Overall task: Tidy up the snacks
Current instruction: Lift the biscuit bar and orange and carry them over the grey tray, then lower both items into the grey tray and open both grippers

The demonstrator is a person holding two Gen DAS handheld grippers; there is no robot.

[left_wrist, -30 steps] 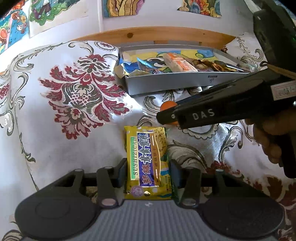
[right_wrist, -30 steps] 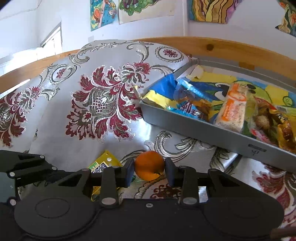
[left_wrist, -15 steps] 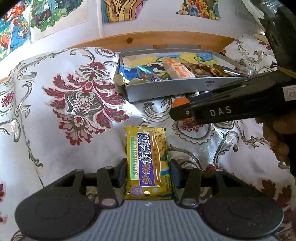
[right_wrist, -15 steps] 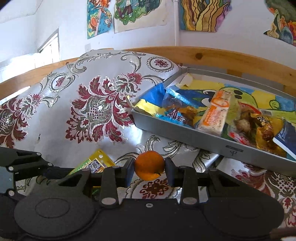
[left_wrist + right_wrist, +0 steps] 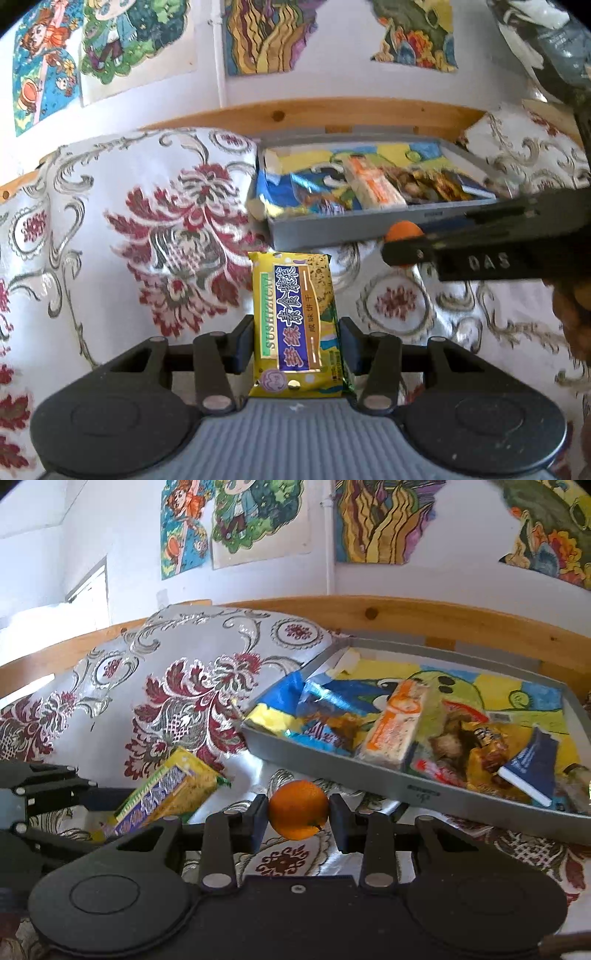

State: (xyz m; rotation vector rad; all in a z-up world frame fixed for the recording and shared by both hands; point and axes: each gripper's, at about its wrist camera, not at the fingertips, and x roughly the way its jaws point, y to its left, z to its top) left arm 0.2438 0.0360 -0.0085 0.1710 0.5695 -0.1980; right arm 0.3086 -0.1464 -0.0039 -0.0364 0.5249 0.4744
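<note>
Both wrist views low, facing wall, sharing grey tray

The supporting surface is a bed with a wooden frame rail along the wall. A white brocade bedspread with dark red floral and silver scroll patterns covers it and rises in a mound at the left. A shallow grey tray lies directly on the bedspread, just beside the mound and near the rail. The tray holds assorted wrapped snacks.
</note>
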